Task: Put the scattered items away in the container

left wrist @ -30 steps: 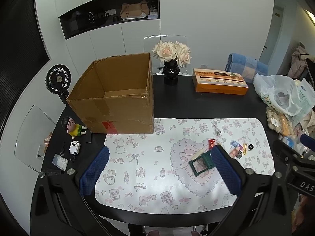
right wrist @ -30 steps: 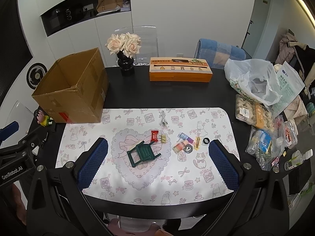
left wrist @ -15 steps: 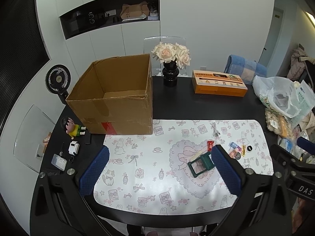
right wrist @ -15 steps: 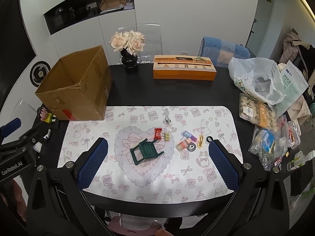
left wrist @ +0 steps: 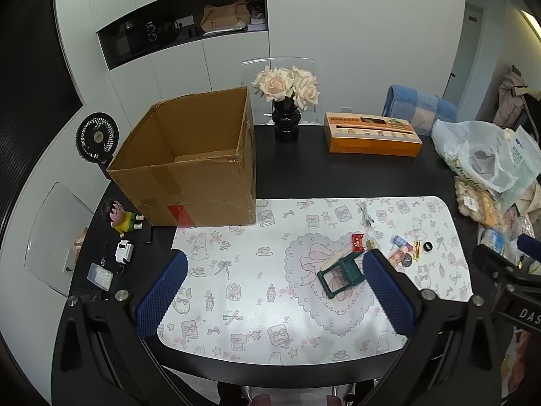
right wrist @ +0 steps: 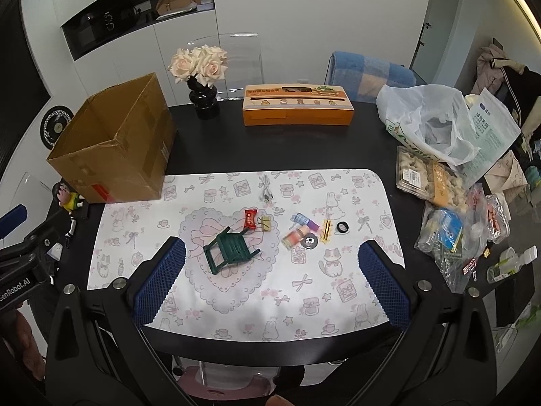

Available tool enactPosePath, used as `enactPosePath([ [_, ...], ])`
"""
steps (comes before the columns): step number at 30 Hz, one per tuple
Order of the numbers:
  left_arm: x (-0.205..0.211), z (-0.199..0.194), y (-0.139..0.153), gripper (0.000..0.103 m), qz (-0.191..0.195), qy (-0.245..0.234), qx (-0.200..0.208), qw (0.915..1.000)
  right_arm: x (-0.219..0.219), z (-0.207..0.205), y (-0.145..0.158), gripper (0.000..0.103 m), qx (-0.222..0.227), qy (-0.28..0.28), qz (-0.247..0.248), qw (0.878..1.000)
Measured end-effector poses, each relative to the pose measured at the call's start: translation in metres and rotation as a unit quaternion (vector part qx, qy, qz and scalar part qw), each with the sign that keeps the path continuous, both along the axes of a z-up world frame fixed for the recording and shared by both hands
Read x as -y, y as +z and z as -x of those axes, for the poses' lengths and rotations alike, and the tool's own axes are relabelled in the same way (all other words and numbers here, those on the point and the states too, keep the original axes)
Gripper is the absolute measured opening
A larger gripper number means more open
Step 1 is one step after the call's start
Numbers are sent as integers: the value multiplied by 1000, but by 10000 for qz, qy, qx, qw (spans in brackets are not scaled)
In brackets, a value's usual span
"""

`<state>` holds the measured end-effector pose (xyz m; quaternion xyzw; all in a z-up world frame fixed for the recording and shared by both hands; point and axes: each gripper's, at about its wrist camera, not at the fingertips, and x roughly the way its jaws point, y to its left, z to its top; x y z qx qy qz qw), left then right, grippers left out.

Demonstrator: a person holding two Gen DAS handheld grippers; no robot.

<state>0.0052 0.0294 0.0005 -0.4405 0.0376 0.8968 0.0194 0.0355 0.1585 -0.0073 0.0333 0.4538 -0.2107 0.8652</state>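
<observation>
**Small items lie on the mat, box waits at ten o'clock**

Black table [right wrist: 297, 145] carries a patterned mat [right wrist: 236, 291] just before you. Both your tongs, the left gripper [left wrist: 274, 291] and the right gripper [right wrist: 272, 279], stand wide apart and hold nothing. Near the mat's centre lies the green toy chair [right wrist: 231, 248] on its side. Further, toward one o'clock, rest a red candy [right wrist: 250, 218], a clip [right wrist: 266, 223], small tubes [right wrist: 299, 231] and a black ring [right wrist: 342, 227]. The cardboard box [left wrist: 189, 169] stands far at ten o'clock; the visible part of its floor looks bare. All these things remain outside it.
</observation>
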Motion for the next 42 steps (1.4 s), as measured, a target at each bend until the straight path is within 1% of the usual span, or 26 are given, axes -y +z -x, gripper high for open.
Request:
enactPosePath([
  [5, -5, -2, -3, 103, -7, 18, -15, 10000, 4, 5, -2, 103, -42, -22, 159, 9999],
  [8, -10, -2, -10, 103, -21, 23, 34, 10000, 12, 9, -5, 103, 26, 69, 66, 10000],
  [9, -13, -1, -13, 103, -8, 16, 54, 10000, 16, 10, -7, 103, 43, 88, 23, 9999],
  [12, -25, 0, -26, 103, 34, -46, 100, 9999, 28, 11, -13, 103, 5, 56, 98, 9999],
  [15, -33, 2, -40, 103, -21, -84, 122, 9999, 39, 9, -24, 103, -136, 101, 130, 9998],
  [17, -39, 7, -55, 103, -138, -82, 223, 9996, 51, 9, -36, 103, -184, 29, 62, 9998],
  [19, -47, 11, -69, 103, -160, -87, 330, 9993, 65, 9, -49, 103, -178, -9, -123, 9998],
  [21, -57, 15, -89, 103, -108, -154, 421, 9989, 78, 8, -63, 103, -199, -38, -131, 9997],
  [24, -68, 18, -110, 103, -66, -222, 484, 9986, 96, 7, -85, 103, -286, -58, -121, 9995],
  [31, -94, 27, -159, 102, 24, -374, 620, 9974, 122, 2, -128, 103, -457, 80, -206, 9987],
  [33, -101, 29, -173, 97, 50, -417, 659, 9969, 130, -1, -140, 103, -511, 96, -220, 9984],
  [35, -106, 32, -186, 90, 49, -431, 714, 9965, 140, -4, -153, 103, -565, 114, -292, 9979],
  [42, -113, 43, -228, 89, -109, -354, 983, 9945, 162, -20, -198, 103, -792, 198, -533, 9952],
])
